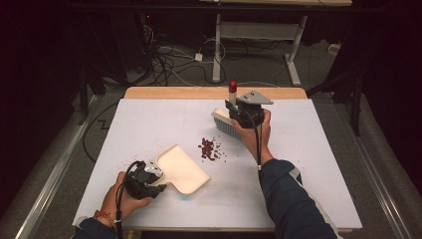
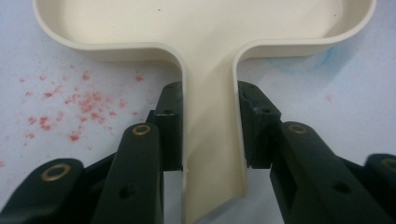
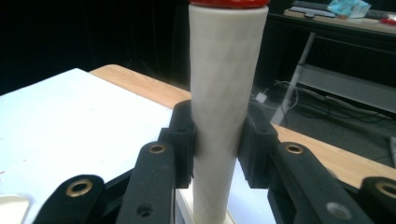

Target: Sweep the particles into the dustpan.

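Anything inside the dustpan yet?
The dustpan looks empty: its cream floor is bare apart from a few tiny specks seen in the left gripper view. The red crumbs lie on the white board beyond it. The pan's far lip runs past that view's edge.

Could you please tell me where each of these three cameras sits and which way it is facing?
High view: above the person's side, looking forward and down on the table; both forearms, left gripper and right gripper show.
Left gripper view: rides the left gripper, looking along its jaws, shut on the dustpan handle.
Right gripper view: rides the right gripper, facing level past the table edge; jaws clamp the brush handle.
Shared: high and left gripper views both show the dustpan.
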Motion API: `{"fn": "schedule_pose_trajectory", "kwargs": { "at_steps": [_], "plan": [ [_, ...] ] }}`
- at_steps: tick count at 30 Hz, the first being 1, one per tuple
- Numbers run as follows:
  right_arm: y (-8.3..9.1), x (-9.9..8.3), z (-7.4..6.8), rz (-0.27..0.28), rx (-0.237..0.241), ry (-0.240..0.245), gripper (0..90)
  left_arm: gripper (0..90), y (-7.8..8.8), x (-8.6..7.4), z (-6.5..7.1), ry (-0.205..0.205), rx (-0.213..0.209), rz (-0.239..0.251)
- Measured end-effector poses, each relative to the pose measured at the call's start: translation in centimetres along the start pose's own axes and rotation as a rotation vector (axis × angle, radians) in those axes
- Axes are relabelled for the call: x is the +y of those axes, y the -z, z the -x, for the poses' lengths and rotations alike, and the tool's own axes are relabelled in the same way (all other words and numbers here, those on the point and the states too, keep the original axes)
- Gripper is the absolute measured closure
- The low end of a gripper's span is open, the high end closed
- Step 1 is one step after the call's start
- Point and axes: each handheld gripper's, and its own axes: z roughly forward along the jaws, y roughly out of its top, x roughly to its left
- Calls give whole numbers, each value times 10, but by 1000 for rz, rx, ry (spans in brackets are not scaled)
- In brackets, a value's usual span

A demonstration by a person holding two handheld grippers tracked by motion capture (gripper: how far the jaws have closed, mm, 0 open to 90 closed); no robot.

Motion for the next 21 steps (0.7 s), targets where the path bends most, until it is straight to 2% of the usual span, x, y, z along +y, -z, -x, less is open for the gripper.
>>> {"fn": "schedule_pose_trajectory", "kwargs": {
  "at_steps": [2,6,11,16,21],
  "plan": [
    [1,-3,-5,10,36,-38,699,635,0,0,1,1,4,-1],
    [3,-6,-12,24,61,-39,698,635,0,0,2,0,2,-1],
    [12,-13,-21,50,126,-28,697,635,0,1,2,-4,3,-4],
    [14,-14,-24,52,148,-38,696,636,-1,7,3,-15,-1,-27],
    [14,-15,-24,50,158,-32,695,635,-1,12,3,-13,-26,-31]
  ]
}}
